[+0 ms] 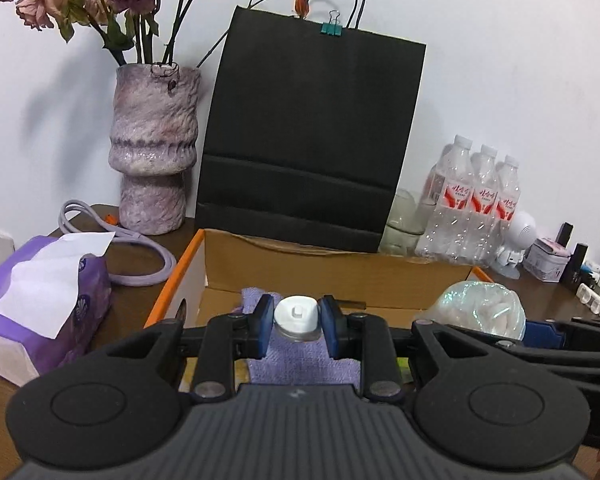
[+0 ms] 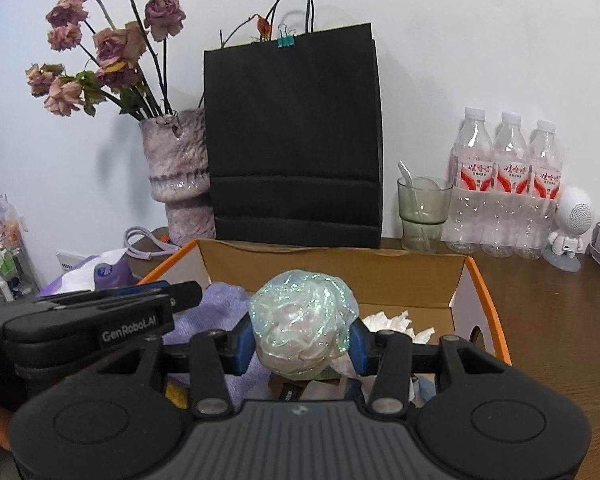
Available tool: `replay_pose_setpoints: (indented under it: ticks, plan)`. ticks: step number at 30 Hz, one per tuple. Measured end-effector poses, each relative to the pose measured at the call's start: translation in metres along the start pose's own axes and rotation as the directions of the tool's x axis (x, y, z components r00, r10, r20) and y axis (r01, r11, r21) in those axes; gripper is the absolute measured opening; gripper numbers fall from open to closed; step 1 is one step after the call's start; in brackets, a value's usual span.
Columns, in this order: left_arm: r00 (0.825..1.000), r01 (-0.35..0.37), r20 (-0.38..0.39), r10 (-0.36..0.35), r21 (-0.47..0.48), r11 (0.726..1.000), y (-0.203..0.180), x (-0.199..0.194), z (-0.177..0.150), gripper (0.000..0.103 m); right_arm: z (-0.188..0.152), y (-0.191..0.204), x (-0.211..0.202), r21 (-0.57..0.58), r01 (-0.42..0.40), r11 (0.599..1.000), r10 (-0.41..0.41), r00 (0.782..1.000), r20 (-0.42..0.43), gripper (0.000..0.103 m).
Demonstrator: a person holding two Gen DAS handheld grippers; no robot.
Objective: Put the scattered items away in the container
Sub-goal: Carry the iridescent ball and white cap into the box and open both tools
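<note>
Lying in the cardboard box (image 2: pixel 456 280): purple cloth (image 2: pixel 220 304), crumpled tissue (image 2: pixel 392 320).

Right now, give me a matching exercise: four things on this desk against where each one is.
Things:
1. small white-capped bottle
2. iridescent ball
3. binder clip
4. spoon

Places:
A. in the glass cup
B. between the left gripper fingers
C. on the black paper bag top edge
D. between the right gripper fingers

Pairs: 1-B, 2-D, 3-C, 4-A
</note>
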State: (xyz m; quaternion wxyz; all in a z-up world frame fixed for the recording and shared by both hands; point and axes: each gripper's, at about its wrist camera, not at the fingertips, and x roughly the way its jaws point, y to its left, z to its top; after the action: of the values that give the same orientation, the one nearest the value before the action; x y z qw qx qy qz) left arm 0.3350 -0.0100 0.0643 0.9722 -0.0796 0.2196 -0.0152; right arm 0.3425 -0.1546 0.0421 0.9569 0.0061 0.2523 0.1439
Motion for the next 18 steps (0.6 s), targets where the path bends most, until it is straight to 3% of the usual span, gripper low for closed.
replay_pose_setpoints:
  ticks: [5, 9, 10, 11, 12, 13, 14, 18]
  plan:
    - [1.0, -0.007, -0.006, 0.007, 0.009, 1.0, 0.001, 0.003, -0.002, 0.027, -0.002, -0.002, 0.007, 0.005, 0.021, 1.0, -0.02, 0.999, -0.028, 0.047]
    - [1.0, -0.013, -0.017, 0.013, 0.009, 1.0, 0.002, 0.004, -0.003, 0.03, -0.002, -0.004, 0.008, 0.002, 0.034, 0.999, -0.034, 0.999, -0.038, 0.057]
    - [1.0, -0.014, -0.02, 0.014, 0.008, 1.0, 0.002, 0.004, -0.003, 0.042, -0.002, -0.004, 0.009, 0.001, 0.037, 0.999, -0.037, 0.998, -0.042, 0.073]
    - [0.999, -0.026, -0.025, 0.026, 0.002, 1.0, 0.002, 0.004, -0.003, 0.062, -0.001, -0.004, 0.01, 0.003, 0.044, 0.999, -0.044, 0.998, -0.043, 0.088]
    - [0.998, -0.049, -0.029, 0.049, -0.007, 0.999, 0.003, 0.003, -0.002, 0.073, -0.001, -0.006, 0.009, 0.01, 0.066, 0.998, -0.066, 0.997, -0.038, 0.092]
    - [0.997, -0.075, -0.027, 0.074, -0.014, 0.997, 0.004, 0.002, -0.001, 0.093, 0.0, -0.008, 0.008, 0.018, 0.081, 0.997, -0.08, 0.996, -0.031, 0.096]
    - [0.995, -0.098, -0.019, 0.098, -0.023, 0.995, 0.006, 0.0, 0.001, 0.103, 0.001, -0.011, 0.007, 0.028, 0.077, 0.997, -0.076, 0.997, -0.028, 0.101]
    - [0.994, -0.111, -0.008, 0.11, -0.057, 0.992, 0.011, -0.004, 0.006, 0.103, 0.004, -0.015, 0.004, 0.047, 0.063, 0.997, -0.062, 0.998, -0.024, 0.103]
